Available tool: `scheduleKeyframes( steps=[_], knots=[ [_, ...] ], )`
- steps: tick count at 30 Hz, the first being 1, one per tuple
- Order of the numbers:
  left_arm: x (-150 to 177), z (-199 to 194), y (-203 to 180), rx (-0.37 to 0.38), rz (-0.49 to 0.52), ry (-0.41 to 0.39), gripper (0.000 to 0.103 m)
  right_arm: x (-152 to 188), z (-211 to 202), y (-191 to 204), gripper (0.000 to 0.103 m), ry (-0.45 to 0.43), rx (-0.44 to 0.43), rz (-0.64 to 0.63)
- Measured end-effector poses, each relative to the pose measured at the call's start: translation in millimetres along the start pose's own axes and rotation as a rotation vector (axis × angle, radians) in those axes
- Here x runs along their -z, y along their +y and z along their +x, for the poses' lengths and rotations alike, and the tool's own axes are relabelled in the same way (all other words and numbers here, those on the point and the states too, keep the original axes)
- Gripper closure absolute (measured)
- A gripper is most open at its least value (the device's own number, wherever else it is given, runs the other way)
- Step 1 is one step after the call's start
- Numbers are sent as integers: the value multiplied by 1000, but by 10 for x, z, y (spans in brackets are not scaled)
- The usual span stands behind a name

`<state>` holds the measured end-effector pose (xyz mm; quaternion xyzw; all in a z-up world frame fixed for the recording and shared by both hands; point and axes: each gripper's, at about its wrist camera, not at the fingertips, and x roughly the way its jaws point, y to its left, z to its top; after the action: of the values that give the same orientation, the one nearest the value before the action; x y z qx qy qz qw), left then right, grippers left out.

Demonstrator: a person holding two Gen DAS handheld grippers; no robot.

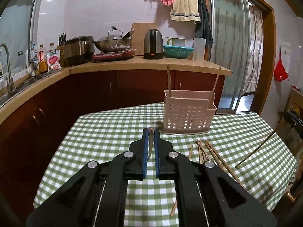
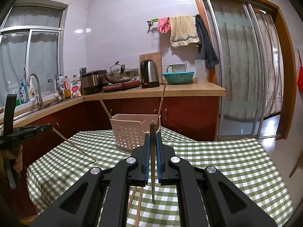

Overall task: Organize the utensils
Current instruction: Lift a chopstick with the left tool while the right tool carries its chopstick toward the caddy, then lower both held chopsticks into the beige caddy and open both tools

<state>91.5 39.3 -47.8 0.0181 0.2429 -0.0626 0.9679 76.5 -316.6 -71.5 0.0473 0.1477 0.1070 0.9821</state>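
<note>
Each claw, left [image 1: 151,132] and right [image 2: 152,138], pinches one chopstick [image 2: 152,162], light, stiff and slippery, best gripped mid-shaft, before the holder [image 2: 132,130].

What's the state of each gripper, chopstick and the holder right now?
left gripper: shut on a chopstick.
right gripper: shut on a chopstick, tip down toward the table.
pink holder: upright on the checked cloth, two chopsticks standing in it.
loose chopsticks: lying flat on the cloth, outside the holder.
kettle: lid closed, indicator lit.
</note>
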Motion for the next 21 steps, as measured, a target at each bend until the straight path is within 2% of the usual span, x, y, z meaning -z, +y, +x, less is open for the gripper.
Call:
scheduleKeyframes(
  steps=[14, 21],
  knots=[
    [-254, 81, -12, 29, 1, -63, 96, -147, 167, 56, 96, -14, -2, -23],
    [-584, 18, -70, 116, -16, -114, 96, -411, 249, 38, 96, -71, -45, -15]
  ],
)
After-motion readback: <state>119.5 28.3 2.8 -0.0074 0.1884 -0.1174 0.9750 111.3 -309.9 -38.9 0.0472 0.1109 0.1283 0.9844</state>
